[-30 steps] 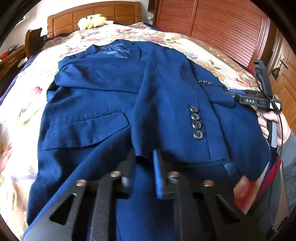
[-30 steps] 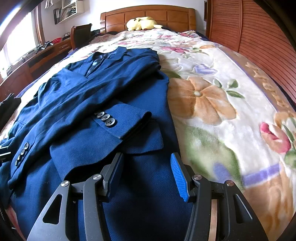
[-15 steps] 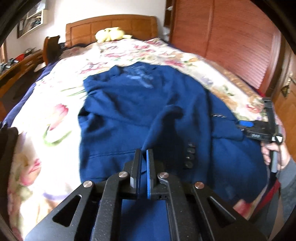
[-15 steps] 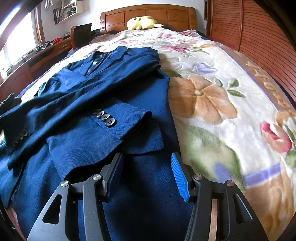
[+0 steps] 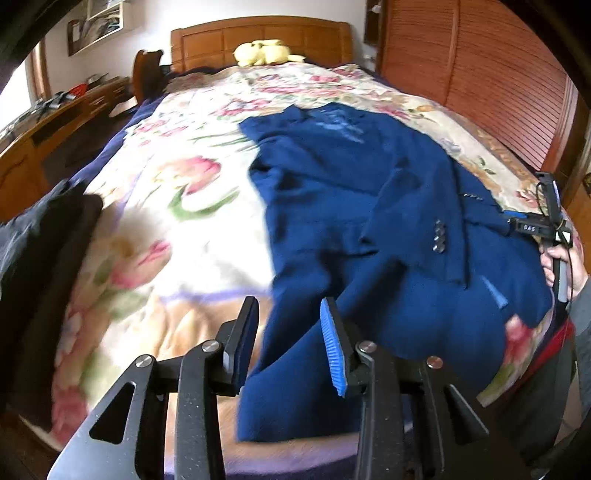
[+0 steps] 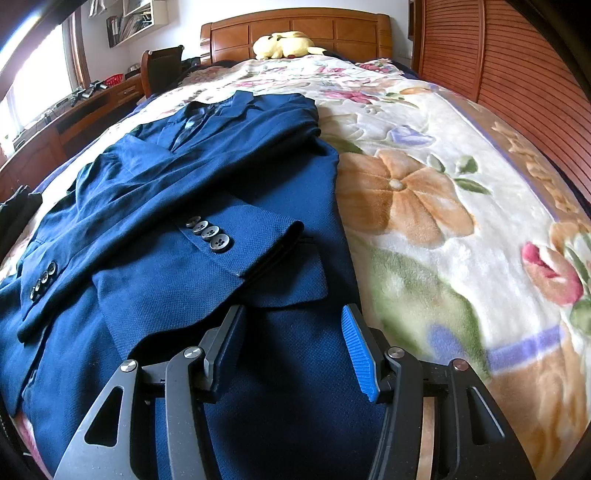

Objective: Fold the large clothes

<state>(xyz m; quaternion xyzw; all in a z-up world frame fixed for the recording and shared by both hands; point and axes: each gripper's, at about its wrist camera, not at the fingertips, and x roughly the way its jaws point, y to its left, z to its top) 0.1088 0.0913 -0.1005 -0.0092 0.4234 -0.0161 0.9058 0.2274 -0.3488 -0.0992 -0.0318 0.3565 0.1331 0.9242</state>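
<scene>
A navy blue suit jacket (image 5: pixel 369 206) lies face up on a floral bedspread (image 5: pixel 177 206), both sleeves folded across its front. It also shows in the right wrist view (image 6: pixel 177 236), with a buttoned cuff (image 6: pixel 236 240) on top. My left gripper (image 5: pixel 290 332) is open and empty, over the jacket's lower left hem. My right gripper (image 6: pixel 295 343) is open and empty, just above the jacket's lower right hem. The right gripper also shows in the left wrist view (image 5: pixel 532 225), held by a hand at the bed's right edge.
A yellow plush toy (image 6: pixel 284 44) lies by the wooden headboard (image 6: pixel 295 29). A slatted wooden wardrobe (image 6: pixel 517 74) runs along the right. A desk (image 6: pixel 74 114) and chair (image 6: pixel 162 70) stand on the left. A dark garment (image 5: pixel 40 258) lies at the bed's left edge.
My left gripper was shut on the left half of the jacket, carried it over to the right, then opened and let it go. The right gripper has stayed still and open.
</scene>
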